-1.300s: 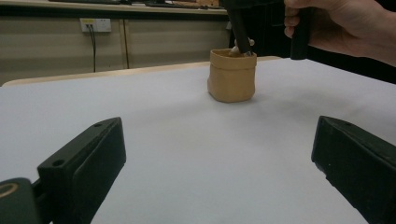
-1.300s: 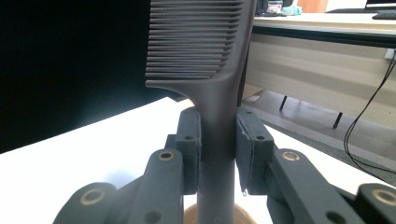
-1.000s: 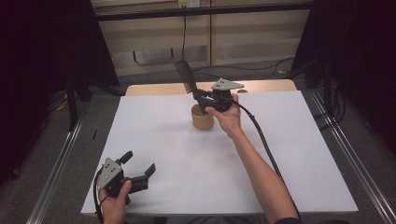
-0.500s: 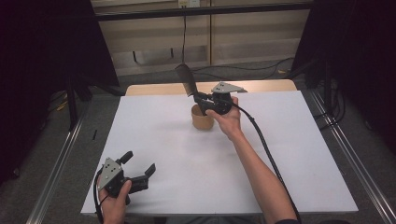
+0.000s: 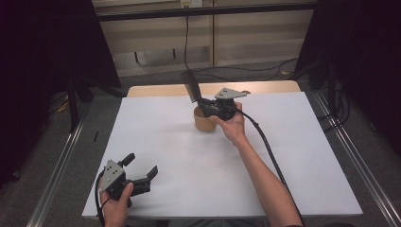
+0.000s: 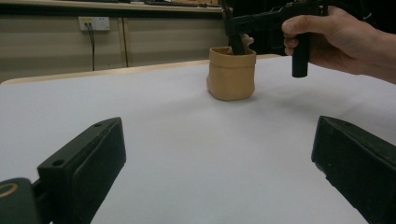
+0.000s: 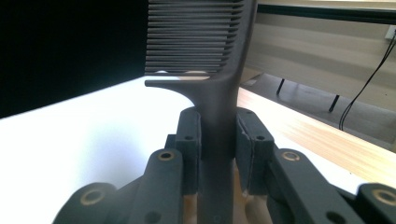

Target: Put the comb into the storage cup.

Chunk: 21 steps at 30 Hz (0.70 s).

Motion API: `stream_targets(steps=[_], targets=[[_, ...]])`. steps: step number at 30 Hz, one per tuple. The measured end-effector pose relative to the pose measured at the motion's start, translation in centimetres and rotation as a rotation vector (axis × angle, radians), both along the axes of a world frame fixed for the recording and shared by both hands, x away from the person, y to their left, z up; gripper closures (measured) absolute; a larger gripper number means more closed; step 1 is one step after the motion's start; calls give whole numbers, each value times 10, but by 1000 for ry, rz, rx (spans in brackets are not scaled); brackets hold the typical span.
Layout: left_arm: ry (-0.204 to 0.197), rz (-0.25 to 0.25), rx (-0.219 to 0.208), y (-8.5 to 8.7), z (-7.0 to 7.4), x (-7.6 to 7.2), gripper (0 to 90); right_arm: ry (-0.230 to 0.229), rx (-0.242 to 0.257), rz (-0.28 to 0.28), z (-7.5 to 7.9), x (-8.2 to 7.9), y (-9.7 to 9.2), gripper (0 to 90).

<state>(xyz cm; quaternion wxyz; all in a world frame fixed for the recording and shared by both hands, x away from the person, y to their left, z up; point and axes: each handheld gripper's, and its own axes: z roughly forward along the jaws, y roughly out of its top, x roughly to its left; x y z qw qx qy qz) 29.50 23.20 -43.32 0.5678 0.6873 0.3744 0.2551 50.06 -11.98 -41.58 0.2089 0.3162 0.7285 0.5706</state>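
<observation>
- One comb [image 5: 191, 87] is clamped by its handle in the right gripper [image 5: 208, 105], long axis rising steeply, the tan pouch [image 5: 204, 121] directly below.
- Left gripper [image 5: 141, 171] gapes empty, well apart.

right gripper [image 5: 202, 105]: clamped on dark comb [image 5: 191, 87], above tan pot [image 5: 204, 120], far centre of bench [image 5: 302, 156] | left gripper [image 5: 140, 171]: fingers apart, near left corner

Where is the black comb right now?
In the high view the comb sticks up toward the table's far edge, clamped in the right gripper directly above the small tan pouch. The right gripper view shows its handle between the pads.
</observation>
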Motion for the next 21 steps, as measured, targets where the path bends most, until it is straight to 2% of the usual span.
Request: stream_targets(steps=[7,10,21], targets=[[0,-1,0,0,0,0,31,5,-18,-4,0,-3,-1,731],[1,-2,1,0,0,0,31,11,-47,-1,-2,-3,1,730],[1,-3,-3,-1,0,0,32,20,-47,-10,-1,-3,1,727]])
